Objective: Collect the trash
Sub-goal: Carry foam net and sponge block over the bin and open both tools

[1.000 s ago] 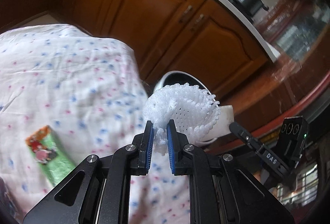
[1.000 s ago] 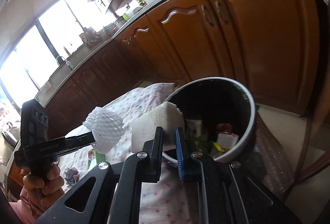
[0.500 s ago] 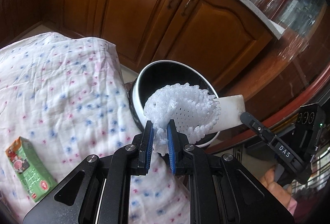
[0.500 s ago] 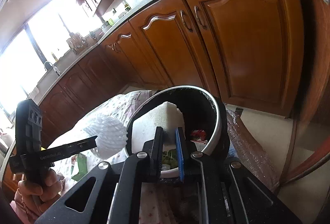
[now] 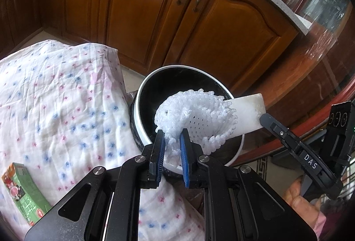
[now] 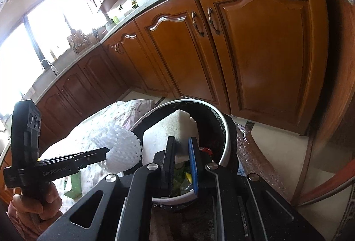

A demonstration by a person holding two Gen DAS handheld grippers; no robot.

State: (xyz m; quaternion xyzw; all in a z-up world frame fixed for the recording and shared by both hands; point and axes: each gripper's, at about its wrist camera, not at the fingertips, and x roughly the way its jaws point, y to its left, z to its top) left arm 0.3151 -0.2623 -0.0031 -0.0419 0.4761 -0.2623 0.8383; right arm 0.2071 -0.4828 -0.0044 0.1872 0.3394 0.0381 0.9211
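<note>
My left gripper (image 5: 172, 136) is shut on a white foam fruit net (image 5: 195, 114) and holds it over the near rim of the round trash bin (image 5: 142, 105), which has a white rim and black inside. My right gripper (image 6: 181, 145) is shut on a white foam block (image 6: 164, 130) and holds it over the bin (image 6: 225, 143). The block also shows in the left wrist view (image 5: 248, 110), and the net in the right wrist view (image 6: 122, 145). Coloured trash lies at the bin's bottom.
A table with a white dotted cloth (image 5: 55, 103) stands left of the bin. A green carton (image 5: 24, 192) lies on it near the front edge. Wooden kitchen cabinets (image 5: 155, 8) stand close behind the bin. A plastic-wrapped table edge (image 6: 255, 152) lies right of the bin.
Both grippers have moved with their loads from above the table toward the bin and now hang over its opening. The bin looks larger and nearer.
</note>
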